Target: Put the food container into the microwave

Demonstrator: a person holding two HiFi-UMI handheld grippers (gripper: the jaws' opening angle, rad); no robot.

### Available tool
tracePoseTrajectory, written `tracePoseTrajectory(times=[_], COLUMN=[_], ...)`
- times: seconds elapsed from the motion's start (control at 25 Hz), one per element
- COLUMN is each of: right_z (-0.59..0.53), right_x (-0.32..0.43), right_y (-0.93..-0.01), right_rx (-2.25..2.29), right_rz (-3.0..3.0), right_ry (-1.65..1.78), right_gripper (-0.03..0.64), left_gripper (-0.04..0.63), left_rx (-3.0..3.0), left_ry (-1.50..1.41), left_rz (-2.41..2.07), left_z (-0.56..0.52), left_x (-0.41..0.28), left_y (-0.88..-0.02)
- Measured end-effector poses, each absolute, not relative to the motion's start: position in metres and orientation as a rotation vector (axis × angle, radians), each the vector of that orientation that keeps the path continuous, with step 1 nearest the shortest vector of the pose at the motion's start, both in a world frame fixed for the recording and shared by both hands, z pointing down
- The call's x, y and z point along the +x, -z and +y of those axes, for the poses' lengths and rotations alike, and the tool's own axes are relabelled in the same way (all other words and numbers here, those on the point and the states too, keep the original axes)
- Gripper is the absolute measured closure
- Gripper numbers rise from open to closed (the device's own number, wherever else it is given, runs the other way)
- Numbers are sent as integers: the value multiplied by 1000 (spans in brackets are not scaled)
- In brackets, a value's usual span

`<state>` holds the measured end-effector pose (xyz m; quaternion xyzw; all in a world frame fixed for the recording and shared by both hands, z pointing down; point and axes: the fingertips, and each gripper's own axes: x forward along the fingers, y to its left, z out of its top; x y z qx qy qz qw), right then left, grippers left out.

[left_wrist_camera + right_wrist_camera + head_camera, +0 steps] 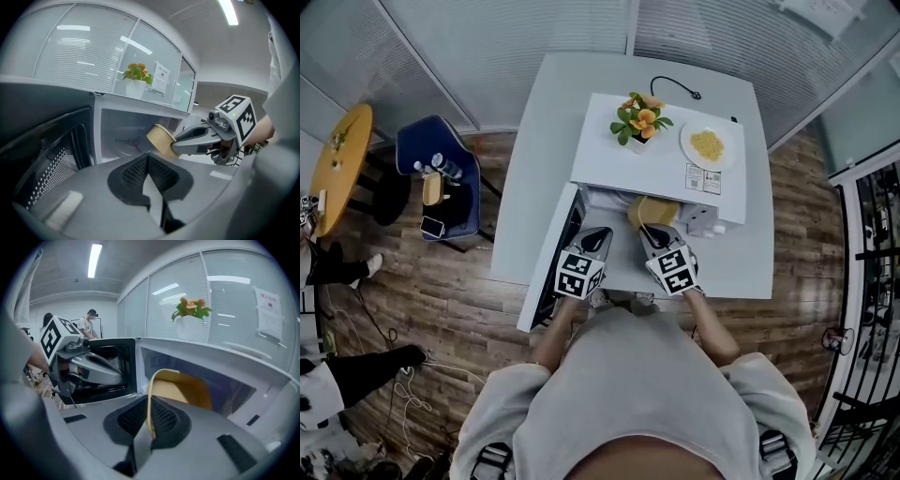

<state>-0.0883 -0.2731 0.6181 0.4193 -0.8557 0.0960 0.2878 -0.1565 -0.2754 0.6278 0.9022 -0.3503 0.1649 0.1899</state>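
Observation:
A tan food container [645,212] hangs at the mouth of the white microwave [609,159], whose door [549,267] stands swung open to the left. My right gripper [653,231] is shut on the container's rim; in the right gripper view the rim [149,394] runs between its pads and the container [185,390] tilts toward the cavity. My left gripper [598,234] is just left of it, in front of the opening, shut with nothing in it. In the left gripper view its pads [148,158] meet, and the container [160,139] and right gripper [174,145] show ahead.
A potted plant [638,120] and a plate of yellow food [709,145] sit on top of the microwave. A black cable [675,89] lies behind it on the white table [534,187]. A blue chair [441,187] and yellow round table [339,164] stand at left.

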Motion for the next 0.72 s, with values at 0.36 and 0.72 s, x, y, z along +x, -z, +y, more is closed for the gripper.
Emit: tracePoseTrajectory(times=[0.36,0.72], right_z=[-277,-278], right_x=[-85,-82], right_y=[-628,-636], right_rx=[1016,858], right_rz=[-2257,-2181], right_ry=[-157,4], right_gripper=[589,589], left_gripper=[584,584], left_rx=[2525,2502], left_ry=[-461,-454], left_rz=[-1019,-1072], left_z=[-279,-278], left_x=[-155,-157], left_y=[-628,-625])
